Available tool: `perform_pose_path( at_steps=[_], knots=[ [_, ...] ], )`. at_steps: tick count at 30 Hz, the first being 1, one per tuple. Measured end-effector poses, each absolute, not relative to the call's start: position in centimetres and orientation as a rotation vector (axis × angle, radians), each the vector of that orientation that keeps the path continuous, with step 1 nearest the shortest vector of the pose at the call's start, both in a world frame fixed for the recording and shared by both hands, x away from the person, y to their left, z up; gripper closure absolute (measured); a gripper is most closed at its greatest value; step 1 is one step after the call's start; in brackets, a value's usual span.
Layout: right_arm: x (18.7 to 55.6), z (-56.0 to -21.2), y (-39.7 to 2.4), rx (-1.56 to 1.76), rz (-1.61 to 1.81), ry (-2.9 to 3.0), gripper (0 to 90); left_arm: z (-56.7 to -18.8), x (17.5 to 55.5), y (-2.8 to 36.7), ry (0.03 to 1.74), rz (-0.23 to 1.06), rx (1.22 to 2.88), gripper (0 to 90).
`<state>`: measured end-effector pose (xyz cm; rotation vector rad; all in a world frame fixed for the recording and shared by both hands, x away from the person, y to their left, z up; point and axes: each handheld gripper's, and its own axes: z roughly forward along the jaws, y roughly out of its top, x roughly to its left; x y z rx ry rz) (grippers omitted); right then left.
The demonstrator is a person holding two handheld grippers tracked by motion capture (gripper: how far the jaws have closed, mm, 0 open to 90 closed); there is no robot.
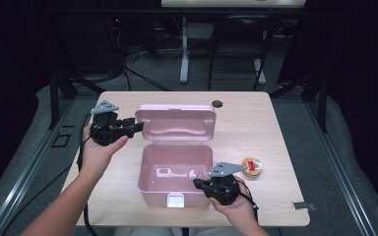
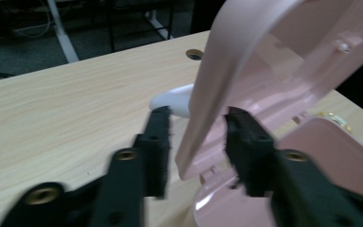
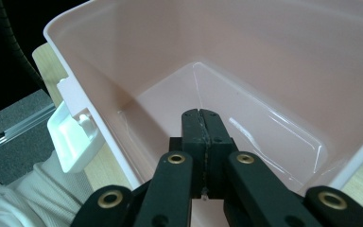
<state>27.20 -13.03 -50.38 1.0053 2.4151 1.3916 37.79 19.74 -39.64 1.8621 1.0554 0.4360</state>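
A pink plastic box (image 1: 146, 184) stands open in the middle of the table, its lid (image 1: 176, 123) tilted up at the back. My left gripper (image 1: 137, 127) reaches in from the left to the lid's left edge. In the left gripper view the lid's rim (image 2: 208, 94) runs between the jaws of this gripper (image 2: 198, 116) with a gap on each side, so it is open. My right gripper (image 1: 199, 184) sits at the box's front right corner. Its jaws (image 3: 202, 127) are pressed together, pointing into the empty pink interior (image 3: 246, 71).
A white latch (image 1: 175, 200) hangs on the box's front wall, also seen in the right gripper view as a white clip (image 3: 73, 139). A small round object with a red piece (image 1: 252, 167) lies right of the box. A cable hole (image 1: 217, 103) sits behind the lid.
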Motion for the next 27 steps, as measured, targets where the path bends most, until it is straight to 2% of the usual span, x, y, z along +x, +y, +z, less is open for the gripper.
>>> perform_pose_path(
  at_steps=[1,4,9,27],
  knots=[
    [27.2,-50.4,-13.1,1.003,1.391,2.415,90.0,-39.8,38.1,19.5,1.060,0.423,1.860,73.6],
    [27.2,-50.4,-13.1,1.004,1.395,2.414,90.0,-40.1,38.7,19.1,1.077,0.434,1.856,80.5],
    [27.1,-50.4,-13.2,1.003,1.396,2.414,90.0,-40.1,39.2,18.8,1.085,0.478,1.867,82.5],
    [27.1,-50.4,-13.1,1.015,1.402,2.413,90.0,-40.4,41.9,18.2,1.148,0.446,1.856,83.6]
  ],
)
